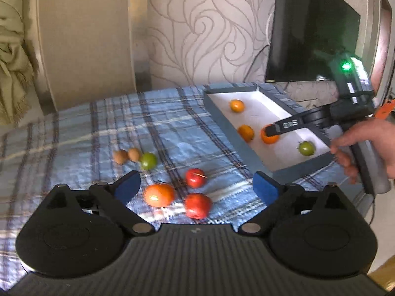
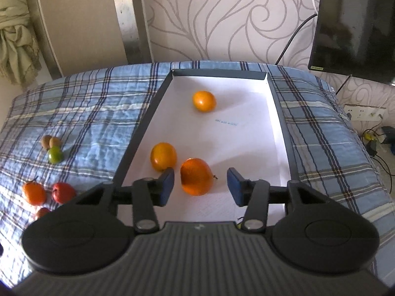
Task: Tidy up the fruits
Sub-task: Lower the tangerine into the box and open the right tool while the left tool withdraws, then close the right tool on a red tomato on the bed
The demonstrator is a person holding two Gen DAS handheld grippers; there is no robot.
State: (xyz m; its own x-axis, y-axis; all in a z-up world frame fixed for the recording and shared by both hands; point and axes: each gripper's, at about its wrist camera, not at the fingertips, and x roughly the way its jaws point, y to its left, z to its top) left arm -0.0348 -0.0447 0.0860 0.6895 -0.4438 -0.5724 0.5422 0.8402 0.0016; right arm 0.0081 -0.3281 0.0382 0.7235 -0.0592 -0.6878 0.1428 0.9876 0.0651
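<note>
R tongs (image 2: 200, 186) sitting open round an orange (image 2: 196, 176) in the tray (image 2: 279, 113), pads not touching; L tongs (image 1: 196, 187) gaping wide over tomato (image 1: 159, 194) & apples (image 1: 197, 205) on the checked cloth (image 1: 98, 128)

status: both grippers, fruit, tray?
Left gripper open over loose fruit on cloth. Right gripper open, orange between fingers, untouched, in tray. Four fruits in tray. Nothing blocking.
</note>
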